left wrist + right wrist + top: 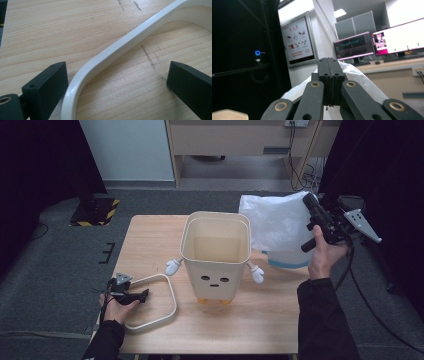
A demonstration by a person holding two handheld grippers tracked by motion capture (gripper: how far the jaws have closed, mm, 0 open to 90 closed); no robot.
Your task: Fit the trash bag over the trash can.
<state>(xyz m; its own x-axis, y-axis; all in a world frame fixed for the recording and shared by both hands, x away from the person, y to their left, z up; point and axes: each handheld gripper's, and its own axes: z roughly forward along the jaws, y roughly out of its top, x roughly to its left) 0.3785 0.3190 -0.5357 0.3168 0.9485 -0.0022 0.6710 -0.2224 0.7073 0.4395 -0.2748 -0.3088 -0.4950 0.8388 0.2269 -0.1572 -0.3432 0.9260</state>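
Cream plastic dominates the high view: a waste bin [216, 255] with a small face, white hands and orange feet stands upright near the middle of your light wood table [150, 235], and its loose rim ring [159, 304] lies flat on the table to the left of it, well apart from the bin. Your left gripper [142, 295] rests low over the near left part of that ring, your left hand [119, 307] behind it. Your right gripper [311, 201] is raised at the table's far right edge, held in your right hand [324, 252], its tips at the top of a white plastic bag [277, 227] that hangs with a blue-edged bottom beside the bin. From the left gripper view, the jaws stand spread wide, one on either side of the ring's [120, 47] rounded corner; the left jaw sits just beside the ring, though you cannot tell whether it touches, and the right jaw is well clear on bare wood [50, 32]. From the right gripper view, the jaws are pressed together and pinch a fold of the white bag [358, 80], which drapes away below them; beyond stand a wall poster [298, 41] and two lit monitors [354, 46].
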